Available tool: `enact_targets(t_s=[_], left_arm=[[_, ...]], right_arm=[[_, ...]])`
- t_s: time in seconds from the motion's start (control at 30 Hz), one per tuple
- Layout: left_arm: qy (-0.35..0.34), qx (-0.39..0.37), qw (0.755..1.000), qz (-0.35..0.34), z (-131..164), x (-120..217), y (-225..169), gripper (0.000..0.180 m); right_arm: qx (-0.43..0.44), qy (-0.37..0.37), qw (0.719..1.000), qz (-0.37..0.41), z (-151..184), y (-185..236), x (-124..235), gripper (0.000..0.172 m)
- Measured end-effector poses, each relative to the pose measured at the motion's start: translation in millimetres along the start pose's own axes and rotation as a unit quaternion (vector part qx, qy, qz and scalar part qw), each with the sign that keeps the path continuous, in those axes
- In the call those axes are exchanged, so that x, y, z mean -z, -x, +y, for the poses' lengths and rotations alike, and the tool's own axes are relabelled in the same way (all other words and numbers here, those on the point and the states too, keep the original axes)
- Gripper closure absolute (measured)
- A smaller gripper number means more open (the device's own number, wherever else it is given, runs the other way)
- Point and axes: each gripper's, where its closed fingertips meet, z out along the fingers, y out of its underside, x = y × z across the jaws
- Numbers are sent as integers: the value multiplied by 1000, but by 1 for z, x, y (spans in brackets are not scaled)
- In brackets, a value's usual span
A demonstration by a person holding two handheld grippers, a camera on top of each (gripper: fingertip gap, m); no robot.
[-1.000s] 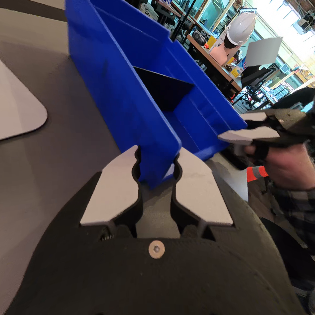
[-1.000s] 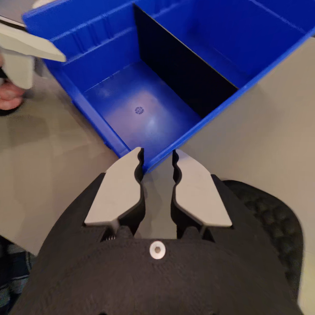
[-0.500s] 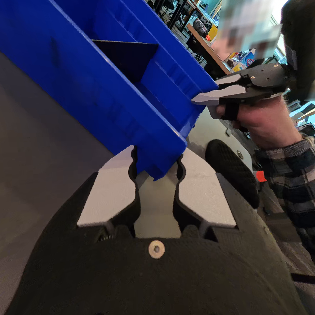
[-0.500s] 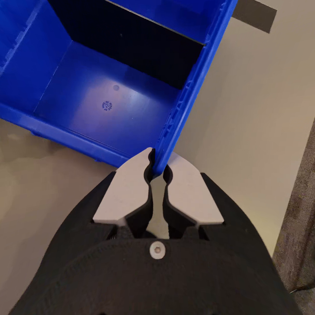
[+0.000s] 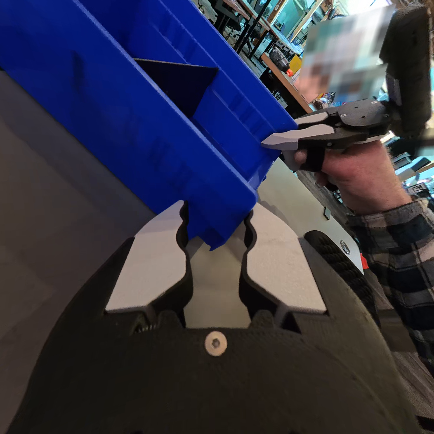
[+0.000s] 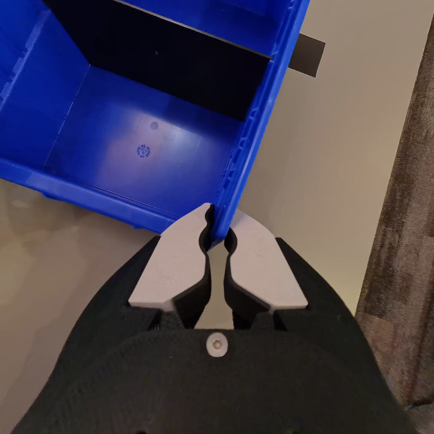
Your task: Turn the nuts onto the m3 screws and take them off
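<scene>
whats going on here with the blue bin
A person is handling a blue bin with two hand-held grippers. The right gripper is clamped on the rim of a side wall at one near corner, pads pressed on both faces. The left gripper straddles the other near corner, jaws wider; whether its pads press is hard to tell. The bin has a black divider, its near compartment is empty, and it is over a beige table.
</scene>
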Motion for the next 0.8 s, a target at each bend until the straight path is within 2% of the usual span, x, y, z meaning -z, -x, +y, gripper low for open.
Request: enact_targets(t_s=[0.03,0.07,0.1,0.13,0.27,0.33,0.4,0.53,0.67,0.8], left_arm=[[-5,1,1000,8,-1,2,-1,130],[-11,-1,1000,2,-2,5,0,114],[-17,-13,1000,-6,-3,11,2,106],[-23,-27,999,-11,-3,19,1,104],[4,-108,994,-24,21,55,-13,108],[22,-145,989,-31,37,80,-15,116],[27,-171,984,-46,50,111,-13,127],[45,-188,977,-94,72,178,5,140],[38,-154,979,-129,83,242,28,153],[30,-146,967,-206,92,295,63,153]], right_arm=[[-8,-6,1000,1,0,-1,2,165],[-18,-20,1000,12,-2,-4,6,149],[-26,-40,999,25,-5,-8,14,130],[-24,-49,998,38,-5,-10,23,124],[8,-83,993,85,-1,-2,65,121],[32,-96,991,83,2,21,83,129],[63,-113,989,66,2,56,95,141],[113,-139,984,-6,1,146,94,149],[157,-155,971,-92,-5,243,72,156],[178,-150,961,-151,-11,314,33,155]])
